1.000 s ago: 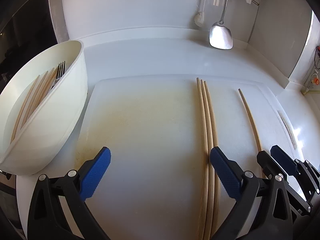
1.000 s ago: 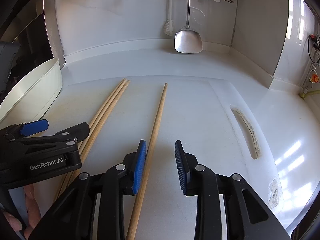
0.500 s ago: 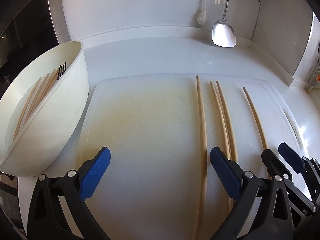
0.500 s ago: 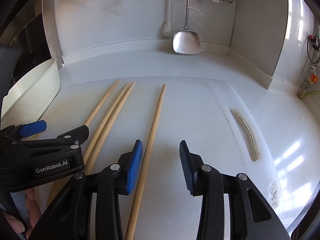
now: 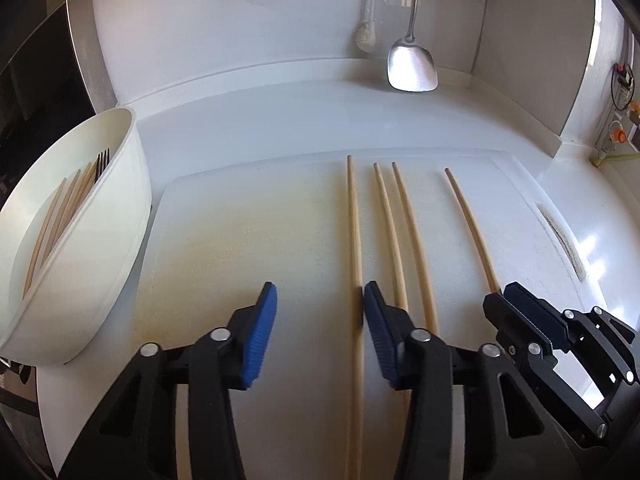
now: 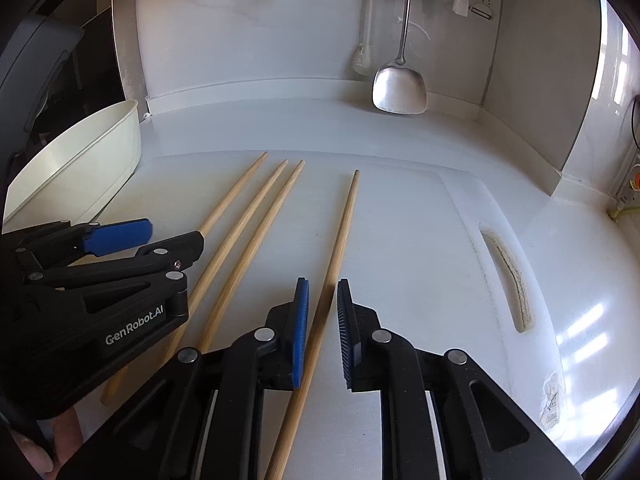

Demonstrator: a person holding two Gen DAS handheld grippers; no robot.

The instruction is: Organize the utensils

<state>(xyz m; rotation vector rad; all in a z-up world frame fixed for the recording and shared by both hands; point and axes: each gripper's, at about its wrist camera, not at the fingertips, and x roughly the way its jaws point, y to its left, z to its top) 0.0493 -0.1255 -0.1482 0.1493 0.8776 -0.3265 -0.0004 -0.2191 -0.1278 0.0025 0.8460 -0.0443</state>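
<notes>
Several long wooden chopsticks lie lengthwise on a white cutting board (image 5: 240, 240). My left gripper (image 5: 316, 332) is open low over the board; the leftmost chopstick (image 5: 354, 240) lies between its jaws, against the right pad (image 5: 378, 336). A pair of chopsticks (image 5: 400, 232) lies just right of it. My right gripper (image 6: 323, 332) is narrowly open around the rightmost chopstick (image 6: 340, 240), neither pad clamped on it. A white tub (image 5: 80, 240) at the left holds more chopsticks and a fork (image 5: 102, 162).
A steel spatula (image 6: 400, 88) and a brush (image 6: 362, 60) hang on the back wall. The cutting board has a handle slot (image 6: 508, 272) at its right. The left gripper shows in the right wrist view (image 6: 120, 240), close beside the right gripper.
The left gripper has narrowed from wide open to straddle the leftmost chopstick, which was parted from the pair. The right gripper has shifted so the rightmost chopstick lies between its jaws, and narrowed.
</notes>
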